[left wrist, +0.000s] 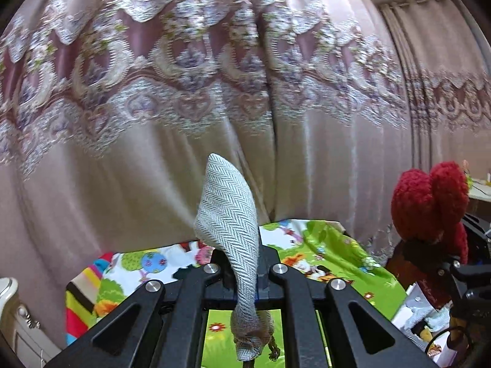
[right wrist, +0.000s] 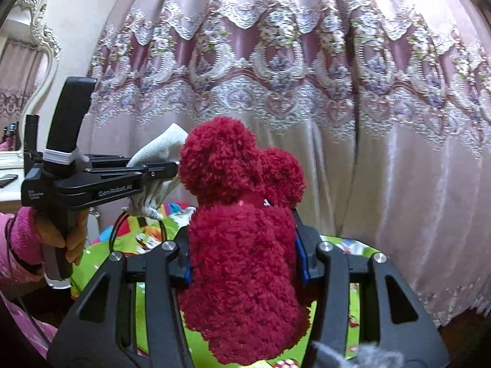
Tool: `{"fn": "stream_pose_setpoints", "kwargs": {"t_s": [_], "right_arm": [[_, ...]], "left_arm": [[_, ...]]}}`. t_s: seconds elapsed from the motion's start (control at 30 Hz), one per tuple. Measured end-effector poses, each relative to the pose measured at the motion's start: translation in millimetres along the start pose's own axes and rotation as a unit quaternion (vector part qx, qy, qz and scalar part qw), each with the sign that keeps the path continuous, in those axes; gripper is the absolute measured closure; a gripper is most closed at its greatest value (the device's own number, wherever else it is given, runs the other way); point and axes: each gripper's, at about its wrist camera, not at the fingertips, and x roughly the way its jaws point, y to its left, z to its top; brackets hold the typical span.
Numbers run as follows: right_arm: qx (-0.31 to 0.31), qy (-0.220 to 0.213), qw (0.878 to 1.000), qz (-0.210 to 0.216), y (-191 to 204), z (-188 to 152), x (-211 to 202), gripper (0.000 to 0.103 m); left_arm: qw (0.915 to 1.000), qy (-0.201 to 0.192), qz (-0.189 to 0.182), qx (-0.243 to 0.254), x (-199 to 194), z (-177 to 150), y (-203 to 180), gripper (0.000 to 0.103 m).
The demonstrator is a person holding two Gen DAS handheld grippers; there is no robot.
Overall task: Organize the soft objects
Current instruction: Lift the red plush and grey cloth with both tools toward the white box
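My left gripper (left wrist: pixel 244 273) is shut on a grey herringbone cloth item (left wrist: pixel 228 211), which stands up between the fingers and hangs down below them. It holds it above the colourful cartoon mat (left wrist: pixel 331 245). My right gripper (right wrist: pixel 244 263) is shut on a fluffy dark red knitted item with two pompoms (right wrist: pixel 242 220), held up in the air. The red item also shows at the right of the left wrist view (left wrist: pixel 429 202). The left gripper with its pale cloth (right wrist: pixel 159 150) shows at the left of the right wrist view, held by a hand in a pink sleeve.
A pink embroidered curtain (left wrist: pixel 214 76) fills the background close behind the mat. A white ornate mirror and dresser (right wrist: pixel 36 46) stand at the left. Boxes and soft items (left wrist: pixel 423 316) lie at the mat's right edge.
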Motion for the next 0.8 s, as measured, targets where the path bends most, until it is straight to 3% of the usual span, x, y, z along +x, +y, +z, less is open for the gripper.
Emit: {"fn": "stream_pose_setpoints", "kwargs": {"t_s": [0.23,0.43,0.6,0.8], "right_arm": [[0.003,0.008,0.998,-0.056,-32.7,-11.1,-34.8,0.050],[0.028,0.031,0.993,-0.106,-64.1,-31.7,-62.0,0.050],[0.045,0.063,0.986,-0.145,-84.0,-55.1,-78.3,0.050],[0.062,0.119,0.969,-0.207,-109.3,-89.5,-104.5,0.050]], "left_arm": [[0.9979,0.007,-0.053,0.035,7.8,-0.8,-56.1,0.096],[0.9909,0.035,-0.112,0.066,21.2,-12.8,-109.6,0.096],[0.9797,0.066,-0.166,0.092,30.4,-30.0,-156.5,0.096],[0.9565,0.091,-0.242,0.136,29.2,-53.9,-218.1,0.096]]}}
